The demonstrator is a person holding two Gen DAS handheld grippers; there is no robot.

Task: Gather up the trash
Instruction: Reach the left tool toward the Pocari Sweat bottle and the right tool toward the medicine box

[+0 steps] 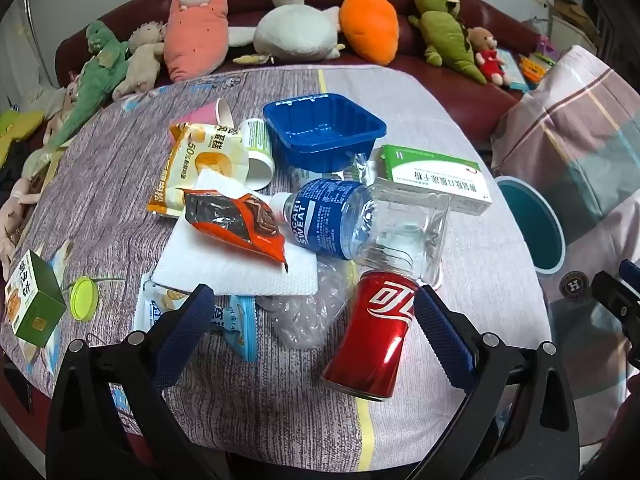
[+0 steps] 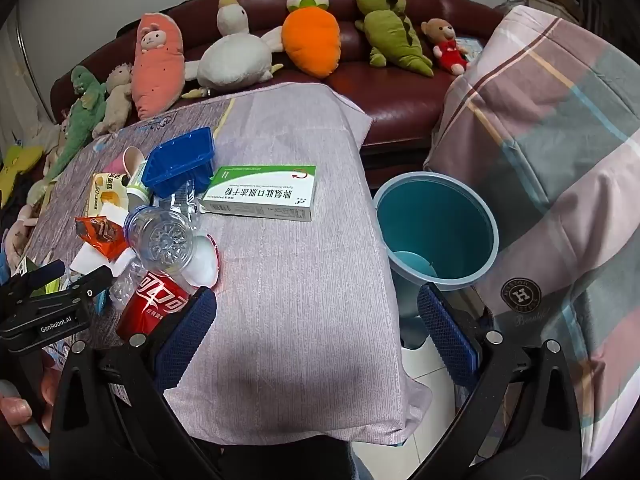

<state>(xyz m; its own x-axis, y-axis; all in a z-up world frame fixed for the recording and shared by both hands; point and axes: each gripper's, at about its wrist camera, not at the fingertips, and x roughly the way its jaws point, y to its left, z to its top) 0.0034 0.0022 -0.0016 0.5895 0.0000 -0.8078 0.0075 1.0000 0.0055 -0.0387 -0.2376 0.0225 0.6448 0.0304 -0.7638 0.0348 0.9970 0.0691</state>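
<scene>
Can: glossy red metal, smooth, with bright highlights. Bottle: clear ribbed plastic, glossy blue film label. Tray: glossy blue moulded plastic. Snack wrapper: shiny crinkled orange foil. Napkin: white paper, matt, finely embossed. Medicine box: smooth card, slight sheen. Bag: thin clear plastic, crumpled. Bench cover: matt woven cloth, fine ribbed texture. Bin: smooth blue plastic, satin. Sofa: glossy dark red leather-like surface. Soft toys: matt plush. Tongs: matt black plastic, textured blue pads.
</scene>
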